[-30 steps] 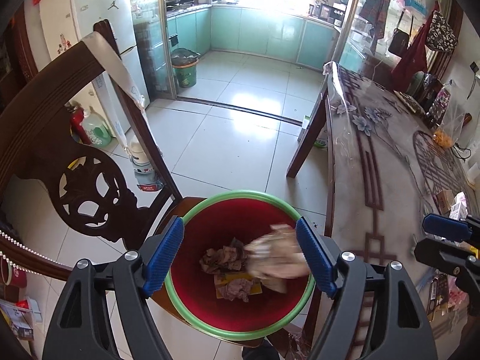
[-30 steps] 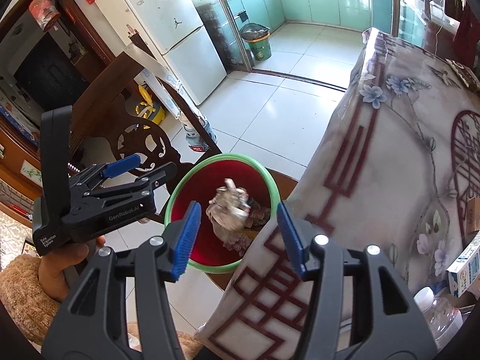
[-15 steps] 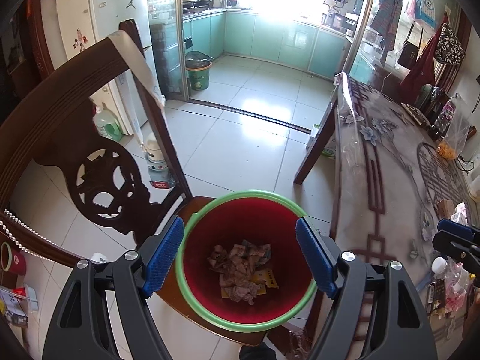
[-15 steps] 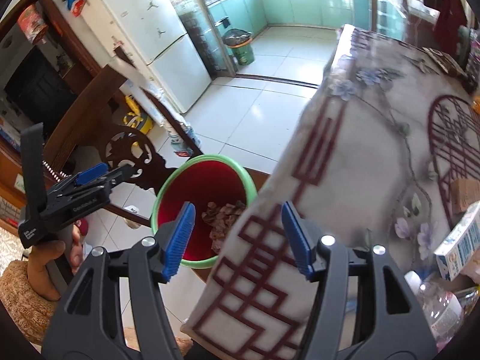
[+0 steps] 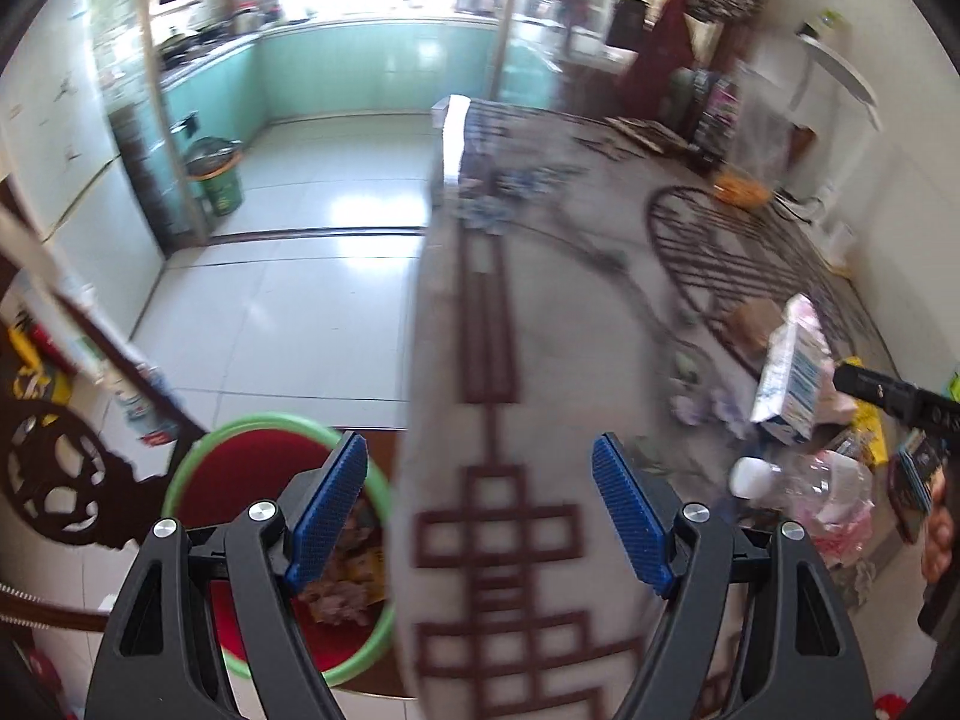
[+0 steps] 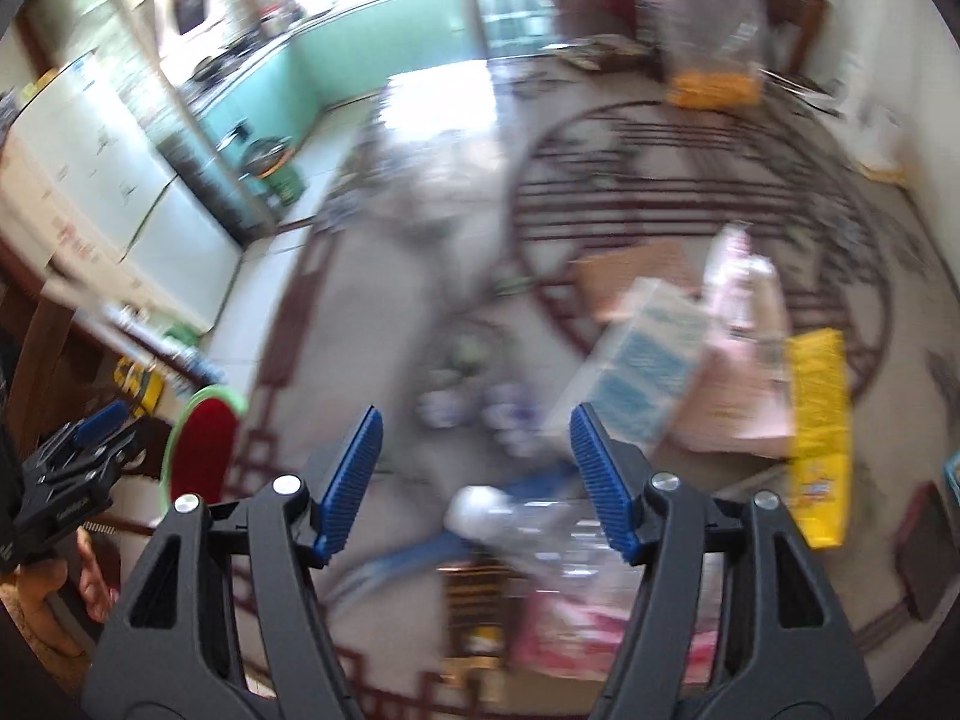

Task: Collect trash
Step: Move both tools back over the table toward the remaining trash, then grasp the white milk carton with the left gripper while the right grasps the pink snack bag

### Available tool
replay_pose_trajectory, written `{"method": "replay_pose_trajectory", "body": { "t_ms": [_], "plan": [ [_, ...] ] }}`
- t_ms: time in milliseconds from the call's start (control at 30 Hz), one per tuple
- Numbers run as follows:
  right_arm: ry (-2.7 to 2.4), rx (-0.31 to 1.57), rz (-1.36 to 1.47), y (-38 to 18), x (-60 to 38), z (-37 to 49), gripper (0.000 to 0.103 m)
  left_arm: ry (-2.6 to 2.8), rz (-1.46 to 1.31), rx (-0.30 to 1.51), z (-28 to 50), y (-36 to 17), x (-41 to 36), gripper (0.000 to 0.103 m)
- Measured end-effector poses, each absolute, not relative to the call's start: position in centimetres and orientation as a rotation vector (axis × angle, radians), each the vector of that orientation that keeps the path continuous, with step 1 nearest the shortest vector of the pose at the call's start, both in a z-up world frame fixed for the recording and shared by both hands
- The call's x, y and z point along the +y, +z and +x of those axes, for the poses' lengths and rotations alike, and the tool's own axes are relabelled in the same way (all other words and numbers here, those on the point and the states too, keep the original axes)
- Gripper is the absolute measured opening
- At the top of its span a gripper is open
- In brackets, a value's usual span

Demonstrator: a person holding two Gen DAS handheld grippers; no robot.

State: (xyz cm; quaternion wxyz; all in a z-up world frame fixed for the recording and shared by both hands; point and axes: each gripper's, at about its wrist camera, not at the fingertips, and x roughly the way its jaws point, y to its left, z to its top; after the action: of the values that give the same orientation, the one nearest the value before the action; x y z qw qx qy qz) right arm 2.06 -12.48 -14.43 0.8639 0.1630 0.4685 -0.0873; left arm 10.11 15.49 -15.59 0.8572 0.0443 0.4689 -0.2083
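A red bin with a green rim [image 5: 198, 456] stands on a wooden chair beside the table and holds crumpled paper trash [image 5: 342, 600]; it also shows in the right wrist view [image 6: 201, 450]. My left gripper [image 5: 480, 510] is open and empty over the table's edge, right of the bin. My right gripper [image 6: 474, 474] is open and empty over the table, above a clear plastic bottle with a white cap [image 6: 480, 510]. A blue-and-white carton [image 6: 642, 366] lies just beyond its right finger; it also shows in the left wrist view [image 5: 792, 384]. Both views are motion-blurred.
The patterned tablecloth [image 5: 492, 300] covers the table. A pink packet [image 6: 744, 294], a yellow packet [image 6: 819, 420] and a brown box [image 6: 624, 282] lie near the carton. A carved chair back [image 5: 54, 474] stands left of the bin. A green kitchen bin [image 5: 219, 180] stands far off.
Both grippers have swung right, from over the bin to over the table. The crumpled paper seen falling a second ago now lies in the bin. The right gripper now faces the litter.
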Motion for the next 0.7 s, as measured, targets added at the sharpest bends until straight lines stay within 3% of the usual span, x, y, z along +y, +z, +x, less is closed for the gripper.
{"method": "replay_pose_trajectory", "body": {
  "t_ms": [367, 500, 700],
  "plan": [
    [-0.342, 1.068, 0.451, -17.9, -28.1, 3.0, 0.063, -0.663, 0.232, 1.017, 7.0, -16.5, 0.3, 0.074],
    [-0.289, 1.139, 0.436, -20.3, -29.6, 6.4, 0.073, -0.680, 0.282, 1.034, 5.9, -17.0, -3.6, 0.075],
    [-0.220, 1.256, 0.441, -24.5, -30.4, 8.6, 0.073, -0.678, 0.358, 1.047, 5.1, -17.7, -7.8, 0.075]
  ]
}}
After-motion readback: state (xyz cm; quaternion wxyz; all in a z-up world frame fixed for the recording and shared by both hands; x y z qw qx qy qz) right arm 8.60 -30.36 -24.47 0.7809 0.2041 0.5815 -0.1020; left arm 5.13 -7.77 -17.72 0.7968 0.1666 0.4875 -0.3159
